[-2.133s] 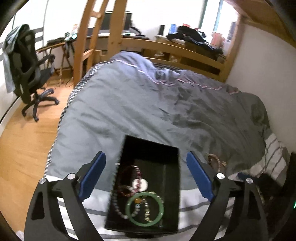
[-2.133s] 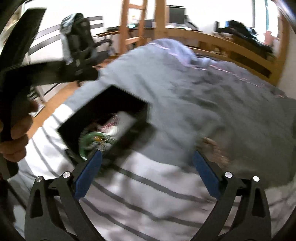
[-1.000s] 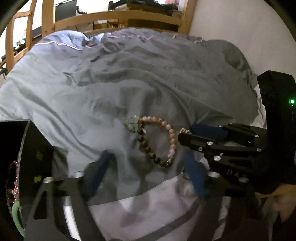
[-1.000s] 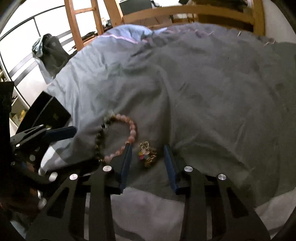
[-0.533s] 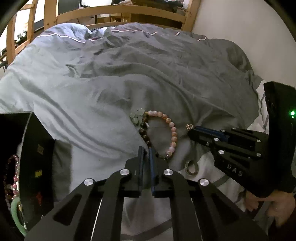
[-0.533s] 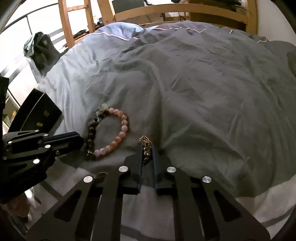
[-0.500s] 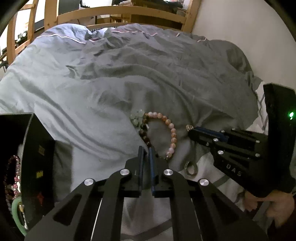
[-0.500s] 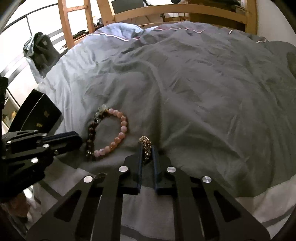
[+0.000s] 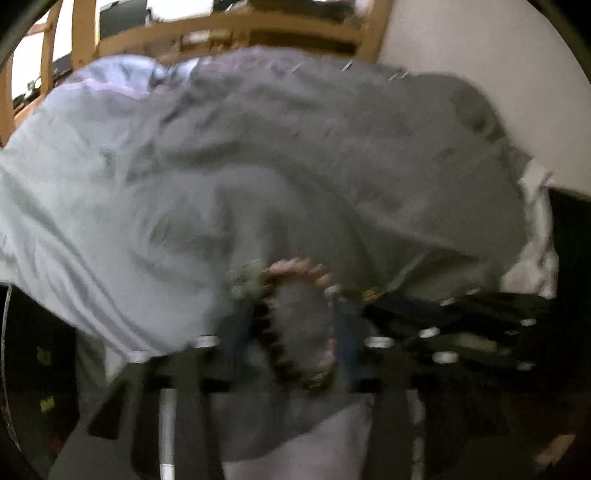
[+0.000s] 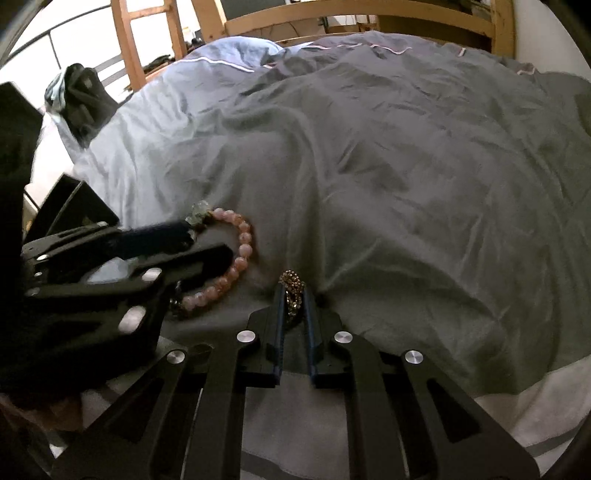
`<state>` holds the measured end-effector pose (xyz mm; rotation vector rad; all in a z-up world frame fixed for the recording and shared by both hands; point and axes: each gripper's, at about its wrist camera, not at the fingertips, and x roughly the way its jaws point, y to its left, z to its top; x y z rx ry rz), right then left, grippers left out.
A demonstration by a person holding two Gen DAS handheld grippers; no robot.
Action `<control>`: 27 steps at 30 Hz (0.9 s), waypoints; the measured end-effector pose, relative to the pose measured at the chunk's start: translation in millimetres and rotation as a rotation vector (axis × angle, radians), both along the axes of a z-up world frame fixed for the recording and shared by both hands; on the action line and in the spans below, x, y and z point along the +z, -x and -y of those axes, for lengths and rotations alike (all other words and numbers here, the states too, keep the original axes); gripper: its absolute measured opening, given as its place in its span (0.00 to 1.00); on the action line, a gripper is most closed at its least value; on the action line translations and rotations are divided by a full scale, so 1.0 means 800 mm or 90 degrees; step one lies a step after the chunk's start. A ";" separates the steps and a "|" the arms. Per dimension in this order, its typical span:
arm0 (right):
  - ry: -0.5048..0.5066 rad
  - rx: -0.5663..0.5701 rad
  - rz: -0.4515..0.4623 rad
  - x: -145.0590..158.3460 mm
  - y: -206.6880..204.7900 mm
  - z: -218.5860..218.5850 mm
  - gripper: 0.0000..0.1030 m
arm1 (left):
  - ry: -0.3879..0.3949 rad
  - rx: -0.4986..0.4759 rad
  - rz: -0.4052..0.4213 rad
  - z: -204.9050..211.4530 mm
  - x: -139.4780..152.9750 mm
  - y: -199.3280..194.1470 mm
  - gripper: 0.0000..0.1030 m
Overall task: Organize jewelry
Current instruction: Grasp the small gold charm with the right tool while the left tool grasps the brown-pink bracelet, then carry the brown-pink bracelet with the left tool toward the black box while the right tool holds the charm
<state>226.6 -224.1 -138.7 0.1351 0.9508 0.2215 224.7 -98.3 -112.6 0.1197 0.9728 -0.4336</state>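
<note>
Bracelet of pink and dark beads, flat on the grey duvet, ringed between the spread fingers of the left claw, open around it; blurred in the left view, so contact with the beads unclear. Clearer in the right view: bracelet partly under the left claw, pale green charm at its far end. Just right of that, small gold trinket pinched between the nearly closed fingers of the right claw, tip poking out ahead. Black box left of the left claw, on the duvet edge. Wooden bed frame far ahead.
</note>
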 end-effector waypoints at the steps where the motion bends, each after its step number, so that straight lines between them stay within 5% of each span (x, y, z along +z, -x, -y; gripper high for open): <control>1: -0.007 -0.002 -0.001 0.000 0.000 0.001 0.11 | 0.001 0.000 -0.005 -0.004 -0.002 -0.003 0.18; 4: -0.016 -0.004 -0.002 0.000 -0.001 0.004 0.11 | 0.022 0.008 -0.015 -0.015 0.003 -0.008 0.08; 9: -0.012 -0.005 0.011 0.006 0.004 0.003 0.10 | 0.029 0.009 0.012 -0.019 0.026 -0.002 0.07; 17: -0.034 -0.046 0.122 0.045 0.020 0.021 0.10 | 0.059 0.016 0.046 -0.032 0.061 -0.001 0.07; 27: -0.042 -0.031 0.126 0.047 0.019 0.019 0.10 | 0.057 0.028 0.080 -0.041 0.093 0.006 0.07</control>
